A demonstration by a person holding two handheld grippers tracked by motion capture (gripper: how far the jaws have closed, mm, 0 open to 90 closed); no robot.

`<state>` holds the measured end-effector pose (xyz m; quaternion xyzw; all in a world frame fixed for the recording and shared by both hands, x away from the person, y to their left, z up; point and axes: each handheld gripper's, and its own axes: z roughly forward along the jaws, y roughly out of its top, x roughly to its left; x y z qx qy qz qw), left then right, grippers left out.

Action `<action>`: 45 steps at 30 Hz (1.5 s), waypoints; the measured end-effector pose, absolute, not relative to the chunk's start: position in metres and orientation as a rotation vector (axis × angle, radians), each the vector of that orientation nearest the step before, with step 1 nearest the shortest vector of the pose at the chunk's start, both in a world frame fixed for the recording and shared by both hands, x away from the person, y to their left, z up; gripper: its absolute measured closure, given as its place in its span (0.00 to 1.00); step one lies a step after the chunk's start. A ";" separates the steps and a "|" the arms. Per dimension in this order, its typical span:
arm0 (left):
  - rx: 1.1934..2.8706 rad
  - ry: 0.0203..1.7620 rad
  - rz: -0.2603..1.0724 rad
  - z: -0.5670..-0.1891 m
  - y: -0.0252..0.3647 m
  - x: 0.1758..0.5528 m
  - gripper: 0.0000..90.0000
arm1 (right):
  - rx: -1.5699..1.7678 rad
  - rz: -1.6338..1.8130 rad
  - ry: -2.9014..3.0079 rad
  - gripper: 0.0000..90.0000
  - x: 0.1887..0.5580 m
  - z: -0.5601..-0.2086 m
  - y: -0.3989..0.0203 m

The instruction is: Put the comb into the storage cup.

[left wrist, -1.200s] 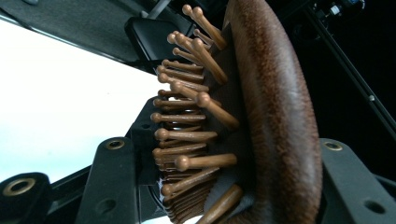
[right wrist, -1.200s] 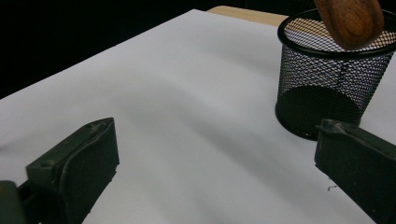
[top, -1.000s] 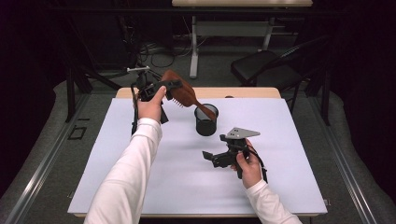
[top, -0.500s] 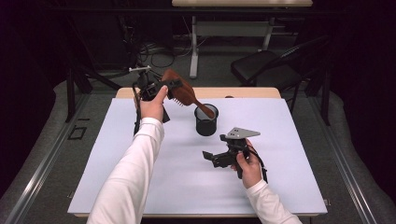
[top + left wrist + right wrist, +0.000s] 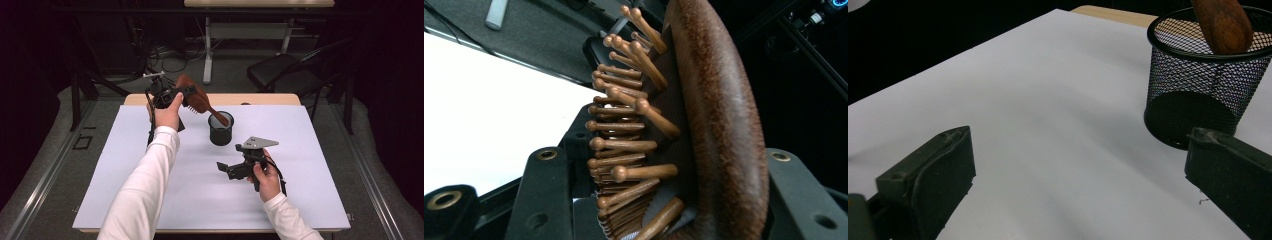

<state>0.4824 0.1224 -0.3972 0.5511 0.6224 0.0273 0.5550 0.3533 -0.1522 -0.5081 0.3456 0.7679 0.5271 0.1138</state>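
Brown wooden hairbrush (image 5: 196, 99) with rounded wooden pins sits clamped in my left tool (image 5: 181, 96), raised above the far left part of the white worktop (image 5: 125, 165). Its handle slopes down to the right, and the handle's end dips into the mouth of the black wire-mesh cup (image 5: 220, 128), which stands upright near the middle of the worktop. In the left gripper view, the two black jaws press on the brush head from either side, one against the pins, the other against the smooth curved back (image 5: 719, 115).

My right tool (image 5: 231, 169) rests low over the worktop, nearer to me and just to the right of the cup, held in my right hand (image 5: 266, 179). Its jaws stand wide apart with nothing between them. In the right gripper view, they frame bare white worktop, with the mesh cup (image 5: 1205, 85) ahead and the brush handle's tip (image 5: 1223, 22) inside its rim.
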 end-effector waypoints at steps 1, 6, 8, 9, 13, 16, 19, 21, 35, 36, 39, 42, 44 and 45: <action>1.299 1.472 0.067 -0.398 0.122 0.483 0.53 | 1.014 1.544 2.253 0.00 0.353 -0.508 -0.152; 1.295 1.482 0.074 -0.403 0.119 0.484 0.53 | 1.015 1.546 2.250 0.00 0.354 -0.509 -0.153; 1.295 1.484 0.073 -0.404 0.118 0.484 0.53 | 1.017 1.547 2.249 0.00 0.354 -0.509 -0.153; 1.295 1.485 0.072 -0.405 0.118 0.484 0.53 | 1.017 1.549 2.248 0.00 0.354 -0.509 -0.153; 1.303 1.486 0.077 -0.407 0.115 0.485 0.53 | 1.017 1.549 2.249 0.00 0.354 -0.509 -0.153; 1.306 1.487 0.077 -0.409 0.113 0.486 0.53 | 1.016 1.548 2.250 0.00 0.354 -0.509 -0.153; 1.310 1.489 0.079 -0.411 0.112 0.487 0.53 | 1.015 1.547 2.251 0.00 0.354 -0.508 -0.153; 1.312 1.490 0.080 -0.412 0.111 0.487 0.53 | 1.015 1.546 2.251 0.00 0.354 -0.508 -0.153; 1.318 1.512 0.082 -0.425 0.108 0.492 0.53 | 1.012 1.546 2.251 0.00 0.353 -0.508 -0.153; 1.312 1.516 0.079 -0.426 0.107 0.493 0.53 | 1.012 1.546 2.251 0.00 0.353 -0.508 -0.153; 1.321 1.520 0.079 -0.428 0.106 0.494 0.53 | 1.014 1.546 2.251 0.00 0.354 -0.508 -0.153; 1.325 1.519 0.075 -0.430 0.105 0.494 0.53 | 1.013 1.547 2.250 0.00 0.354 -0.509 -0.153; 1.329 1.519 0.074 -0.431 0.104 0.494 0.53 | 1.013 1.547 2.252 0.00 0.354 -0.509 -0.153; 1.329 1.521 0.075 -0.431 0.103 0.494 0.53 | 1.013 1.547 2.252 0.00 0.354 -0.509 -0.153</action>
